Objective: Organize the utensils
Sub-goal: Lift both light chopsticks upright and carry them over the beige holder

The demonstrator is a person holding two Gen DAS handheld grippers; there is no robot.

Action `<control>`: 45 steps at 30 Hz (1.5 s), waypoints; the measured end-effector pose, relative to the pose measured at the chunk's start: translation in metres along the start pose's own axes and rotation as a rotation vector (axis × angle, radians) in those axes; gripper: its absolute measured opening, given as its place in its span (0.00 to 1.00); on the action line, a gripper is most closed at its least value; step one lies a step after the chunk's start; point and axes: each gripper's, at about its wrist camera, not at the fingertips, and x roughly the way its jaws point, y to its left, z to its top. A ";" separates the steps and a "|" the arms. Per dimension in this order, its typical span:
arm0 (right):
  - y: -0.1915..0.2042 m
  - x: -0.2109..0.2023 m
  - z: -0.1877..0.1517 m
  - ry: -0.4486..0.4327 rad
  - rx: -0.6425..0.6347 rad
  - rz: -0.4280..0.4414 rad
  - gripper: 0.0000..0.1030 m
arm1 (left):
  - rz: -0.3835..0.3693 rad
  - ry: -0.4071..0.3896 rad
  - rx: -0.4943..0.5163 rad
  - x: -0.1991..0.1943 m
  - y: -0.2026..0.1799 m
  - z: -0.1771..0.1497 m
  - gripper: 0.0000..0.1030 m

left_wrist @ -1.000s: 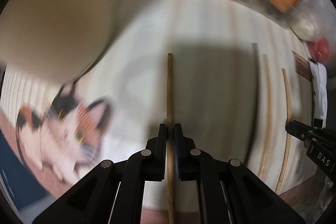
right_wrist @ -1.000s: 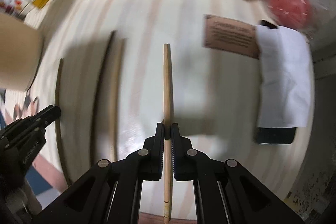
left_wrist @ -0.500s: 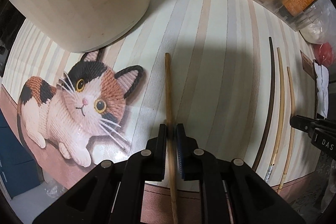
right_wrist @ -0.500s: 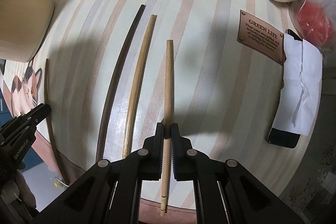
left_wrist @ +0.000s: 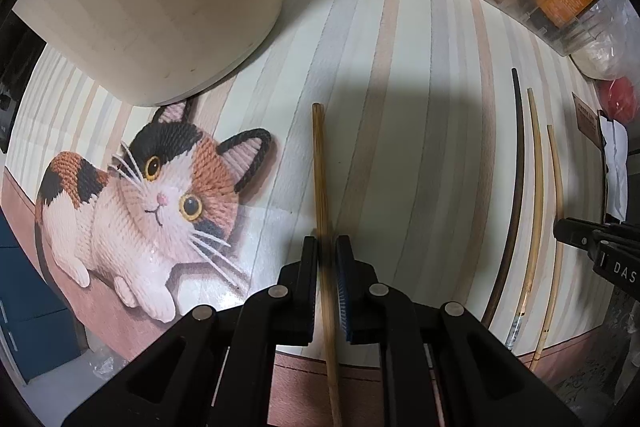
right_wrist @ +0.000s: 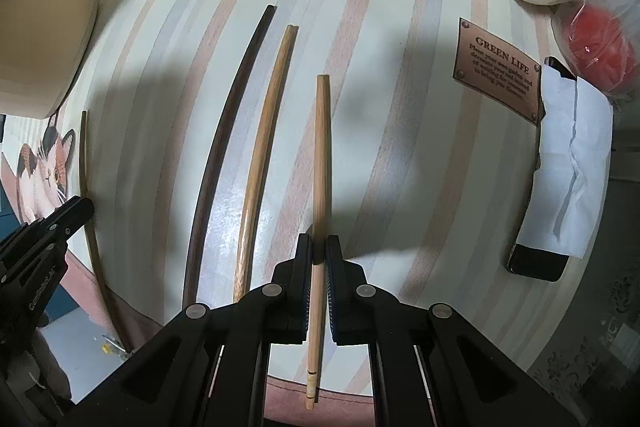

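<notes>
Now a chopstick is clamped in each claw.
Light, stiff, slippery sticks are best pinched mid-shaft: left claw on brown chopstick, right claw on pale chopstick.

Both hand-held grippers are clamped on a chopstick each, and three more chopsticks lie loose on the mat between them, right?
Not quite: two lie loose, not three. The right wrist view shows a dark chopstick and a tan chopstick on the striped mat. The right hand-held gripper and left hand-held gripper are each clamped on one.
</notes>
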 end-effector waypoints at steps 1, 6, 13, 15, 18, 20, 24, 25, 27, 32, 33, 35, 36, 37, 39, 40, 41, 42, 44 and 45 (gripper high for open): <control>0.001 0.000 0.000 0.000 0.002 -0.002 0.07 | 0.000 0.000 0.000 0.000 0.000 0.000 0.09; 0.005 0.001 -0.001 -0.002 0.001 -0.013 0.07 | 0.002 -0.001 0.005 0.000 0.000 -0.001 0.09; 0.020 0.000 -0.011 -0.052 -0.016 -0.074 0.07 | 0.030 -0.019 0.038 -0.001 -0.010 0.000 0.04; 0.018 -0.001 -0.016 -0.085 -0.001 -0.062 0.06 | 0.029 -0.025 0.037 -0.002 -0.010 -0.002 0.04; 0.011 -0.008 -0.026 -0.122 0.044 -0.011 0.06 | 0.005 -0.056 0.009 -0.017 -0.007 -0.006 0.04; 0.009 -0.020 -0.033 -0.171 0.049 0.009 0.06 | -0.009 -0.089 0.000 -0.032 -0.006 -0.009 0.04; 0.009 -0.047 -0.046 -0.254 0.052 0.054 0.06 | -0.038 -0.174 -0.006 -0.071 -0.005 -0.014 0.04; 0.009 -0.052 -0.048 -0.270 0.053 0.062 0.06 | -0.045 -0.197 -0.008 -0.081 -0.004 -0.015 0.04; 0.009 -0.068 -0.055 -0.319 0.057 0.094 0.06 | -0.053 -0.237 -0.008 -0.098 0.000 -0.018 0.04; 0.011 -0.114 -0.054 -0.438 0.056 0.158 0.06 | -0.091 -0.358 -0.029 -0.152 0.007 -0.011 0.04; 0.015 -0.124 -0.053 -0.463 0.051 0.169 0.06 | -0.100 -0.382 -0.034 -0.163 0.008 -0.008 0.04; 0.022 -0.145 -0.049 -0.512 0.042 0.199 0.06 | -0.120 -0.440 -0.051 -0.189 0.009 0.002 0.04; 0.025 -0.158 -0.046 -0.538 0.035 0.217 0.06 | -0.130 -0.463 -0.056 -0.200 0.011 0.005 0.04; 0.030 -0.168 -0.040 -0.561 0.032 0.230 0.06 | -0.146 -0.497 -0.070 -0.217 0.015 0.010 0.04; 0.038 -0.195 -0.029 -0.621 0.020 0.264 0.06 | -0.168 -0.548 -0.088 -0.243 0.022 0.019 0.04; 0.042 -0.206 -0.024 -0.645 0.014 0.276 0.06 | -0.176 -0.584 -0.099 -0.259 0.027 0.025 0.04; 0.047 -0.221 -0.018 -0.675 0.008 0.293 0.06 | -0.184 -0.612 -0.106 -0.273 0.034 0.031 0.04; 0.052 -0.235 -0.010 -0.706 0.006 0.314 0.06 | -0.188 -0.635 -0.113 -0.285 0.040 0.037 0.04; 0.067 -0.260 0.004 -0.758 -0.012 0.349 0.06 | -0.176 -0.697 -0.137 -0.310 0.057 0.052 0.04; 0.074 -0.272 0.012 -0.786 -0.019 0.365 0.06 | -0.168 -0.718 -0.147 -0.318 0.064 0.058 0.04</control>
